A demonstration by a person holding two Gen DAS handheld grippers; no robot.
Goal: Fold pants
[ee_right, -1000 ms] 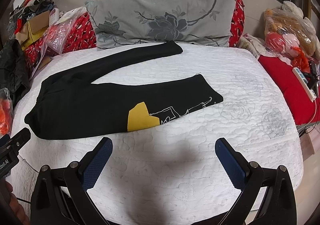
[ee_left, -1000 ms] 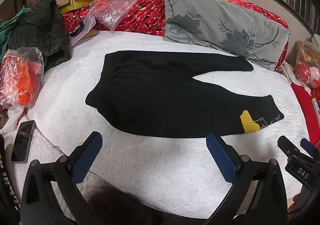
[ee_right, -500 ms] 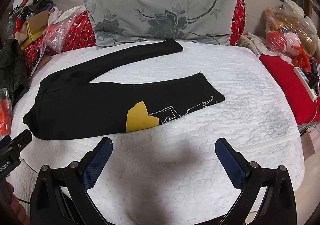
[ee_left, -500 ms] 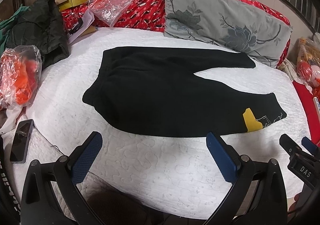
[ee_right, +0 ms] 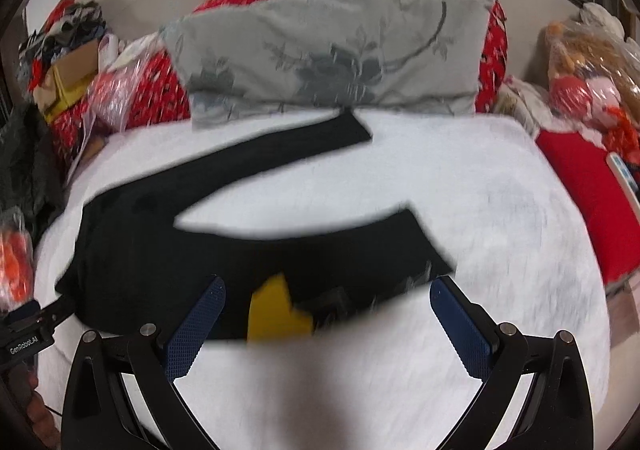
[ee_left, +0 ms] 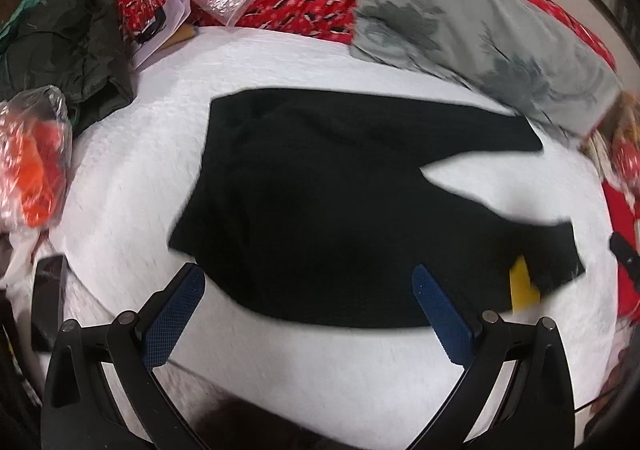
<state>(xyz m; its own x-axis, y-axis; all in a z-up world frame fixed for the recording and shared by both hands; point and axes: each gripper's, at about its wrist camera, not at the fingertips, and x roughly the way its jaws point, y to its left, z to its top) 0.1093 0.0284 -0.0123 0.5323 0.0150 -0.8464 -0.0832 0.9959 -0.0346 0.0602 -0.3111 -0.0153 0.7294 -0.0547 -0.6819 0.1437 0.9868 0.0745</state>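
Black pants (ee_left: 340, 201) lie flat on the white quilted bed (ee_left: 320, 362), waist to the left, two legs spread to the right. The near leg carries a yellow patch (ee_right: 276, 310) and white print. My left gripper (ee_left: 308, 286) is open and empty, just above the pants' near edge by the waist. My right gripper (ee_right: 326, 294) is open and empty, over the near leg's lower end, with the yellow patch between its fingers. The pants also show in the right wrist view (ee_right: 168, 250). Both views are motion-blurred.
A grey floral pillow (ee_right: 328, 61) leans on red bedding at the head. A dark jacket (ee_left: 60, 41), an orange plastic bag (ee_left: 36, 165) and a phone (ee_left: 48, 302) lie at the left. Bagged toys (ee_right: 588, 89) and a red cloth (ee_right: 592, 193) sit at the right.
Both grippers have moved forward toward the pants, which now look larger and reach the fingertips. Both stay open. The pants lie as before.
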